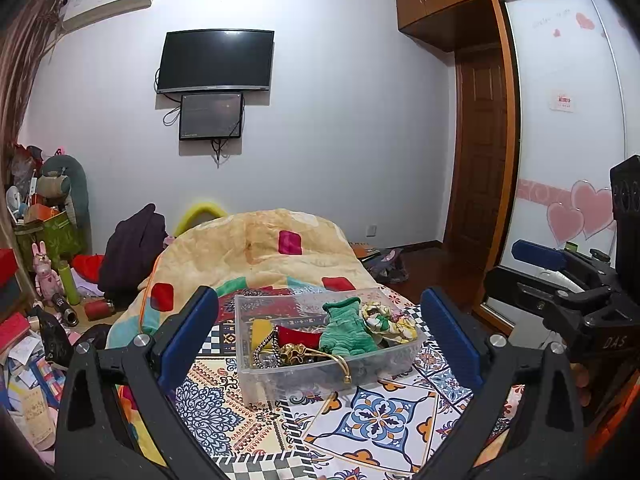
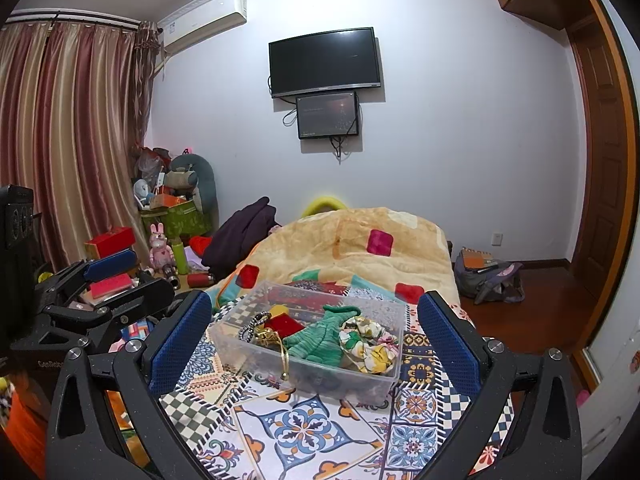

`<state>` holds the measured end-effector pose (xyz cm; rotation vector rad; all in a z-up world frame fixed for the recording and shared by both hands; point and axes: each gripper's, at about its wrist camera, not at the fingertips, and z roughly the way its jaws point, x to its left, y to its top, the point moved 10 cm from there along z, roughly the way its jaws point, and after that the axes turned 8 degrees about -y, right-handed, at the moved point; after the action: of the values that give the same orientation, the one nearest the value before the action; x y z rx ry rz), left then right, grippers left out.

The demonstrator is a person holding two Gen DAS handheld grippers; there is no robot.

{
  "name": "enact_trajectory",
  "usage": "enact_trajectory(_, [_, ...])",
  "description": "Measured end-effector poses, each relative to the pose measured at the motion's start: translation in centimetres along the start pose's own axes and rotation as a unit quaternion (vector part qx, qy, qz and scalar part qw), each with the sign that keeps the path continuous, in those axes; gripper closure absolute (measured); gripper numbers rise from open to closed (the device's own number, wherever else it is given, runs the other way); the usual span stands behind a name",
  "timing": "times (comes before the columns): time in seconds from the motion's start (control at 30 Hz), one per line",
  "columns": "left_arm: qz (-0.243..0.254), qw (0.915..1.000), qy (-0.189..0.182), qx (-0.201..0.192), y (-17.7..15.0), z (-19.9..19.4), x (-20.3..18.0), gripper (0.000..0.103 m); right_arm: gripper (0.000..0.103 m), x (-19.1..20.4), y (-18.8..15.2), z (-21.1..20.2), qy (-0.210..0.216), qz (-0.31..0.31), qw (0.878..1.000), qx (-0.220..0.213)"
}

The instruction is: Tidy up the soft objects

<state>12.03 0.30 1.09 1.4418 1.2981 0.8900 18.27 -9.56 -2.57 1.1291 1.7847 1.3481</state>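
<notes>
A clear plastic bin (image 1: 256, 376) (image 2: 360, 384) stands on a patterned cloth (image 1: 372, 420) (image 2: 304, 432) on the bed. In it lie a green knitted piece (image 1: 346, 330) (image 2: 320, 338), a floral scrunchie (image 1: 390, 320) (image 2: 368, 344), a red pouch (image 1: 298, 336) (image 2: 284, 324), a gold scrunchie (image 1: 294, 351) and a beaded string (image 2: 252, 326). My left gripper (image 1: 320, 332) is open and empty, its jaws either side of the bin, short of it. My right gripper (image 2: 314, 334) is open and empty, likewise before the bin. Each gripper shows at the edge of the other's view.
A folded yellow blanket (image 1: 260, 248) (image 2: 360, 248) lies behind the bin. Clutter of boxes, bottles and toys (image 1: 52, 272) (image 2: 168, 240) fills the floor at left. A bag (image 2: 488, 276) lies on the floor at right near the wardrobe (image 1: 560, 120).
</notes>
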Motion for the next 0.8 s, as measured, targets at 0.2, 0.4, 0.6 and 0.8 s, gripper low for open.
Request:
enact_trajectory(0.2, [-0.001,1.0000,-0.001,0.002,0.00,0.05,-0.02,0.000,0.000,-0.06,-0.06,0.06,-0.001,0.001,1.000,0.001])
enact_trajectory(0.4, [-0.004,1.0000,-0.002,0.004,-0.12,0.16,-0.02,0.000,0.000,0.05,-0.02,0.08,-0.001,0.004,1.000,0.004])
enact_trajectory(0.6, [-0.006,1.0000,-0.003,0.006,-0.15,0.16,0.06,0.000,0.000,0.01,-0.31,0.49,-0.001,0.006,1.000,0.012])
enact_trajectory(0.8, [-0.011,0.9999,-0.005,0.008,-0.28,0.12,0.11,0.000,0.000,0.14,-0.33,0.52,-0.001,0.006,1.000,0.012])
